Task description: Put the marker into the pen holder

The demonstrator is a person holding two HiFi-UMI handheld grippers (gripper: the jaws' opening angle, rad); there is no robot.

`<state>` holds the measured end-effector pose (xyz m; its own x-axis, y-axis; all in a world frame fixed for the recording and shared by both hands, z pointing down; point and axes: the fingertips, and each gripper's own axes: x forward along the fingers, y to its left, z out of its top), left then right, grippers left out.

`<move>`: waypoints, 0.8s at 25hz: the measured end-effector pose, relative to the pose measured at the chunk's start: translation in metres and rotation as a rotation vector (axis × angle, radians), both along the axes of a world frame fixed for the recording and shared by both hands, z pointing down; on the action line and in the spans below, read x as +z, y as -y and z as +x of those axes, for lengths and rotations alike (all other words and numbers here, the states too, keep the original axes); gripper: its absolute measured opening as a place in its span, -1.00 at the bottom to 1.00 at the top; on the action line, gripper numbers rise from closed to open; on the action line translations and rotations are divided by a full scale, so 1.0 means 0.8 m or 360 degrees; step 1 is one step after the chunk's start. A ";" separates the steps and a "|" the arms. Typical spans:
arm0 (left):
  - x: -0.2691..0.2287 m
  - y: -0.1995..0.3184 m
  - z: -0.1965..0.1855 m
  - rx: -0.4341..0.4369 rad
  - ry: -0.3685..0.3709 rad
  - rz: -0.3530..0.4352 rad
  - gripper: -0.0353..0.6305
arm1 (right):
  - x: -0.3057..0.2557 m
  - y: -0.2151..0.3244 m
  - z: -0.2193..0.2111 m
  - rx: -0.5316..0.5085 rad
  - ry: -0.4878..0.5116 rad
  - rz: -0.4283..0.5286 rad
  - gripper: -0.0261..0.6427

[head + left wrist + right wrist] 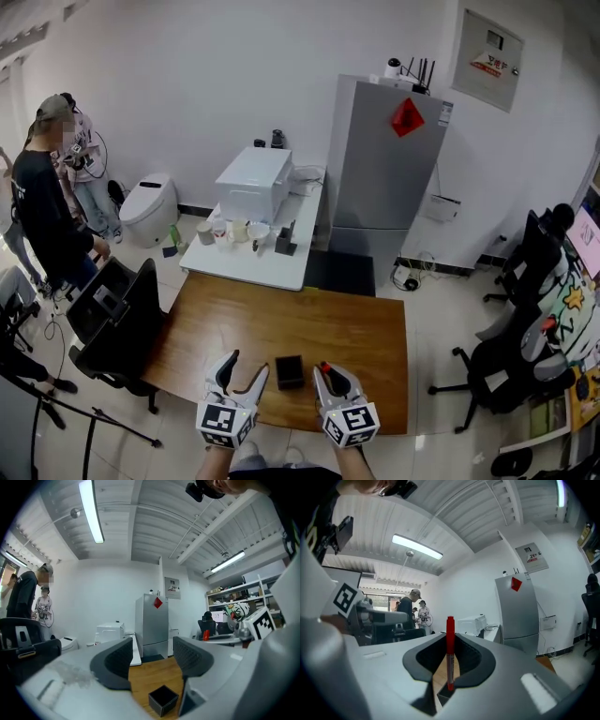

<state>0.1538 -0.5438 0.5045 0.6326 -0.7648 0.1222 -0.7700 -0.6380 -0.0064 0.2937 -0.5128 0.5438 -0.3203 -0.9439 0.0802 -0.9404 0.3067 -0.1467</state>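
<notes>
A small black square pen holder (289, 371) stands on the wooden table (281, 319) near its front edge, between my two grippers. My right gripper (325, 371) is just right of the holder and is shut on a red marker (324, 367). In the right gripper view the marker (450, 651) stands upright between the jaws, its lower tip over a corner of the holder (442, 699). My left gripper (248, 364) is just left of the holder, open and holding nothing. Through its spread jaws in the left gripper view (152, 656) the holder (163, 699) shows low and slightly right.
Behind the wooden table stands a white table (258, 253) with a white printer (253, 183) and cups, next to a grey fridge (384, 169). Black office chairs (117, 323) flank the table at left and at right (502, 361). People stand at the far left (47, 216).
</notes>
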 end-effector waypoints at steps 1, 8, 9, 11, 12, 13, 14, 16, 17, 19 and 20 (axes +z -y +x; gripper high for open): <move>-0.003 0.002 0.002 0.0002 0.0004 0.0002 -0.09 | 0.015 0.008 -0.002 -0.0011 0.0015 -0.0035 -0.76; -0.003 0.002 -0.001 0.0009 0.0020 -0.0019 -0.09 | 0.082 0.060 -0.018 -0.0033 -0.0054 -0.0063 -0.76; -0.002 0.002 -0.008 -0.0003 0.0021 -0.0022 -0.09 | 0.088 0.067 -0.022 -0.0039 -0.0073 -0.0056 -0.76; -0.002 0.003 -0.022 -0.0033 0.0022 -0.0027 -0.09 | 0.105 0.081 -0.032 -0.0054 -0.0108 -0.0051 -0.76; -0.002 0.003 -0.029 -0.0046 0.0018 -0.0030 -0.09 | 0.115 0.086 -0.036 -0.0054 -0.0120 -0.0057 -0.76; -0.003 0.004 -0.034 -0.0057 0.0013 -0.0033 -0.09 | 0.125 0.090 -0.039 -0.0050 -0.0131 -0.0069 -0.76; -0.003 0.005 -0.038 -0.0065 0.0009 -0.0034 -0.09 | 0.136 0.092 -0.041 -0.0046 -0.0143 -0.0085 -0.76; -0.001 0.005 -0.044 -0.0076 0.0007 -0.0032 -0.09 | 0.156 0.096 -0.041 -0.0038 -0.0175 -0.0123 -0.76; -0.001 0.006 -0.046 -0.0079 0.0011 -0.0027 -0.09 | 0.166 0.098 -0.041 -0.0037 -0.0198 -0.0144 -0.76; -0.002 0.006 -0.052 -0.0088 0.0017 -0.0022 -0.09 | 0.187 0.101 -0.044 -0.0035 -0.0250 -0.0196 -0.76; -0.004 0.007 -0.056 -0.0092 0.0015 -0.0022 -0.09 | 0.199 0.102 -0.046 -0.0028 -0.0267 -0.0226 -0.76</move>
